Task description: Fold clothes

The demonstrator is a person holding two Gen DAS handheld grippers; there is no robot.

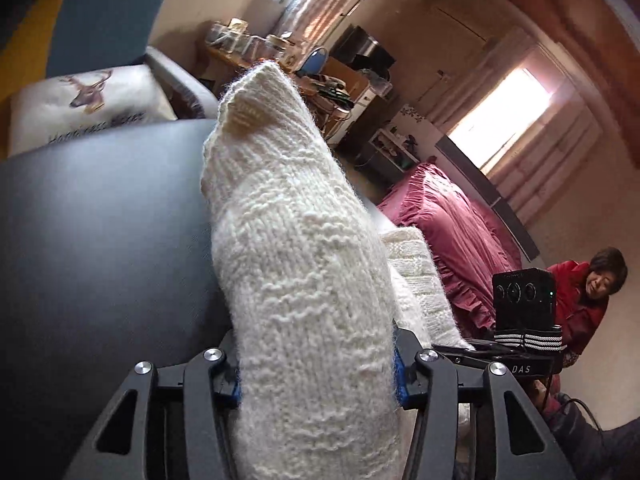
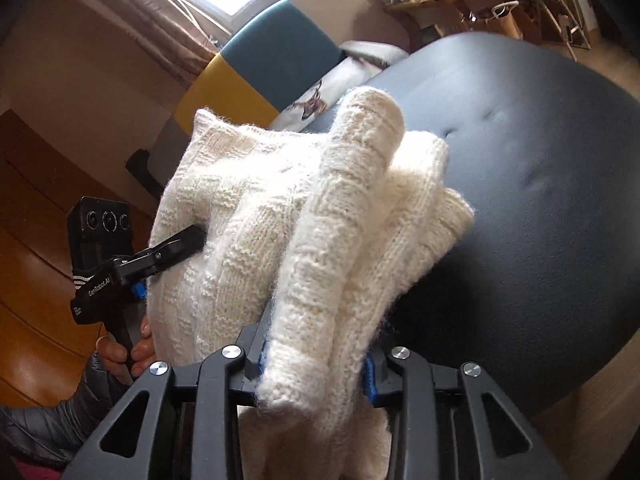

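Both grippers are clamped on the cream knitted sweater (image 2: 280,208), held bunched above the dark round seat (image 2: 540,200). The left gripper (image 1: 316,380) pinches one thick fold; the right gripper (image 2: 312,368) grips a rolled edge (fingers mostly buried in wool).

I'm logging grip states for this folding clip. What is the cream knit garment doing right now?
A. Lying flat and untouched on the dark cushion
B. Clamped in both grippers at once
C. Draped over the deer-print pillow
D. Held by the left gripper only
B: the left gripper is shut on a bunched part of the cream knit garment, and the right gripper is shut on another thick fold of it, above the dark cushion.
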